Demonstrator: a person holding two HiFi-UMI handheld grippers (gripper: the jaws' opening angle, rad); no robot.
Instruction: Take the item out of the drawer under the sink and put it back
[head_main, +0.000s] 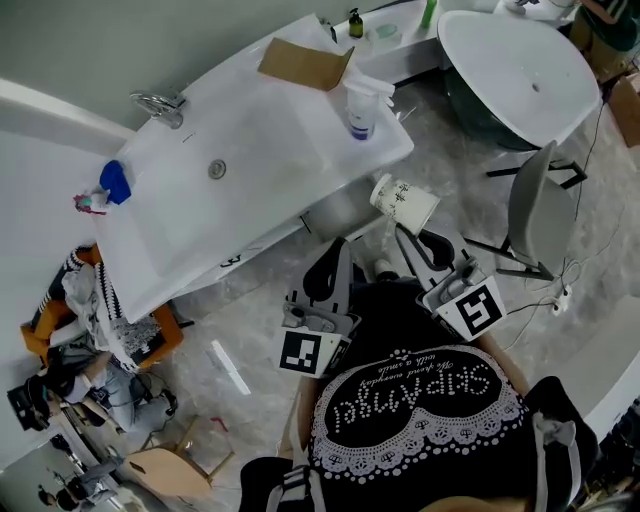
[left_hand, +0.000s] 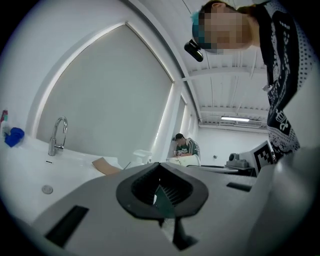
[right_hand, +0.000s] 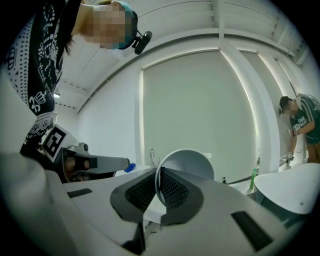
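Gripping: a white paper cup (head_main: 405, 200) (right_hand: 187, 162) is clamped at its rim by the right hand-held gripper (head_main: 408, 236) (right_hand: 159, 187), with one pad set inside the cup and one outside.
Cup position: it is held in the air on its side, mouth toward the person, just off the front edge of the white sink (head_main: 200, 215).
Left hand-held gripper (head_main: 340, 252) (left_hand: 162, 192): the jaws are pressed together with nothing gripped; it is held beside the right one.
Surface: a faucet (head_main: 158, 103), a bottle (head_main: 361, 110) and a cardboard piece (head_main: 305, 63) are carried on it.
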